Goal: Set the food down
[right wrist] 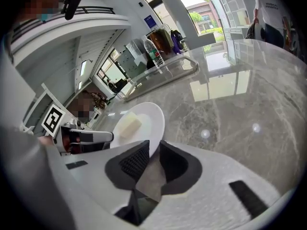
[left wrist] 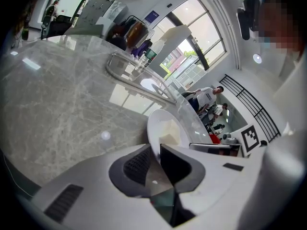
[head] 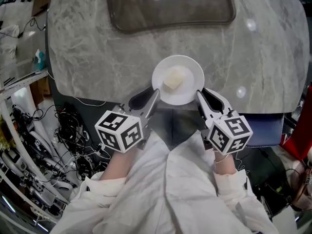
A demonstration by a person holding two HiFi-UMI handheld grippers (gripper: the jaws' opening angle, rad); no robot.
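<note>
Left gripper (head: 150, 96): clamped on the rim of the round white plate (head: 192, 72).
Right gripper (head: 202, 94): clamped opposite, so it is kept flat.
Pale square food (head: 173, 79): kept from sliding.

Table (head: 87, 48): big, grey stone with pale veins, round corners, shiny spots of light on top.
Tray (head: 170, 6): dark, see-through, at the far side of the table.
Floor (head: 66, 104): dark, left of the table.
Cables (head: 73, 130): black, heaped on the floor.
Shelf (head: 22, 89): white, at the far left, full of small stuff too blurred to tell.
Windows (left wrist: 194, 30): tall and bright, green trees outside.
Pillar (right wrist: 178, 16): white, between the windows.
Walls (right wrist: 103, 47): white.
Lamps (left wrist: 257, 58): small, round, lit, up on the ceiling.
Railing (left wrist: 252, 107): dark bars, high up.
People (left wrist: 209, 96): far off, past the table.
Bottles (right wrist: 152, 51): beyond the tray.
</note>
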